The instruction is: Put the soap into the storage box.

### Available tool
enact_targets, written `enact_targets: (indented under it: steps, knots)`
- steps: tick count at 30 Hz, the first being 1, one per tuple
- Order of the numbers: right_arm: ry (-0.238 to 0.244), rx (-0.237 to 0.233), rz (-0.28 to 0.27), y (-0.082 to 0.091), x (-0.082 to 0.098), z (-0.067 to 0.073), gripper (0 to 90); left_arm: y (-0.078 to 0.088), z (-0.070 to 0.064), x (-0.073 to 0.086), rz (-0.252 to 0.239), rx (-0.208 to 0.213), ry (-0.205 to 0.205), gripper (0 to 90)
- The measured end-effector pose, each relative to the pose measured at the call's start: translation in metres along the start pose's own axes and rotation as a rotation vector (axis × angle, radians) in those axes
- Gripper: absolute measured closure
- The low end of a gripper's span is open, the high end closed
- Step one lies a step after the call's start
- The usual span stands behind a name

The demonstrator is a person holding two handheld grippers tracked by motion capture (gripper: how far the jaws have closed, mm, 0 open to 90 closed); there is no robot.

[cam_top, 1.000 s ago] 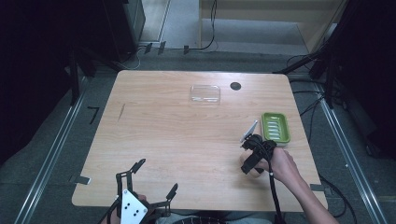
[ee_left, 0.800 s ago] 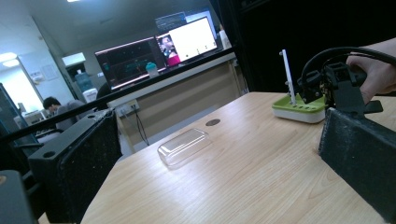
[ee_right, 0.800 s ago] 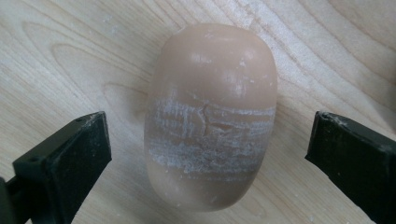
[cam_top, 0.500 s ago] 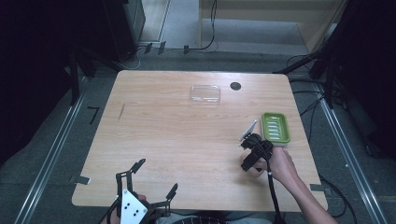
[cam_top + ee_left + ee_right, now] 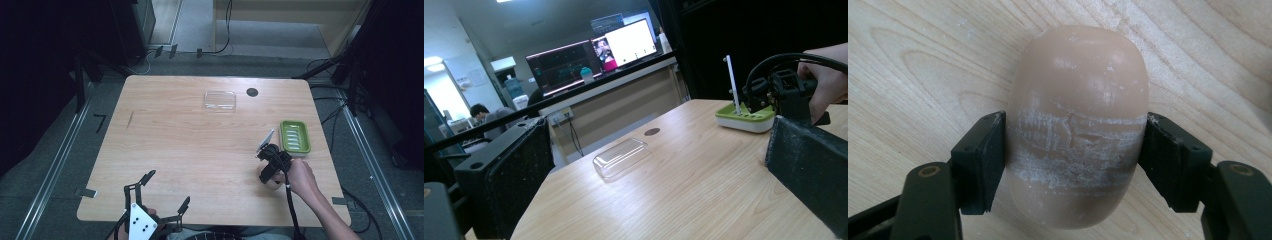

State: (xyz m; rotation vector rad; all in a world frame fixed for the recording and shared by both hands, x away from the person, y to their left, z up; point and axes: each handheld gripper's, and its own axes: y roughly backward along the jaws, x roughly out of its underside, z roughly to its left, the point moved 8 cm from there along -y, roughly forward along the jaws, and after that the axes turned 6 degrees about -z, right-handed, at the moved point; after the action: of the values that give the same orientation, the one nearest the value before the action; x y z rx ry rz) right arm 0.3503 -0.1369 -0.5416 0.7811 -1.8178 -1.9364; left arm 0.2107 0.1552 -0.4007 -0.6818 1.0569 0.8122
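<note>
soap (image 5: 1078, 125) lies on the desk (image 5: 190, 145) near the green dish (image 5: 295, 137), pinched across its middle by the right tool (image 5: 1075, 165), whose jaws have just been closing. lift straight, slowly (it's slippery). left tool (image 5: 161, 195) spread.

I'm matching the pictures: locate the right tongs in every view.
High view: right tongs at lower right, near the green dish.
Left gripper view: upper right, beside that dish.
Right gripper view: bottom, jaws just closed onto the soap between them.
Shared landmark: the wooden table.
</note>
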Motion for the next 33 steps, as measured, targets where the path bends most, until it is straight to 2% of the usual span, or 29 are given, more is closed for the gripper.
enact_targets:
  steps: [11,24,33]
  knots:
    - [-0.011,0.003,0.007,-0.0030,0.0010,0.0005,32.6,0.0000,-0.0002,-0.0002,-0.003,0.001,-0.001,0.0]
    - [-0.001,0.011,0.008,-0.0053,0.0017,0.0009,33.4,0.0001,-0.0002,-0.0004,-0.005,0.001,-0.001,0.0]
    - [0.028,0.014,0.012,-0.0050,0.0021,0.0005,33.7,0.0001,-0.0003,-0.0006,-0.005,0.000,-0.003,0.0]
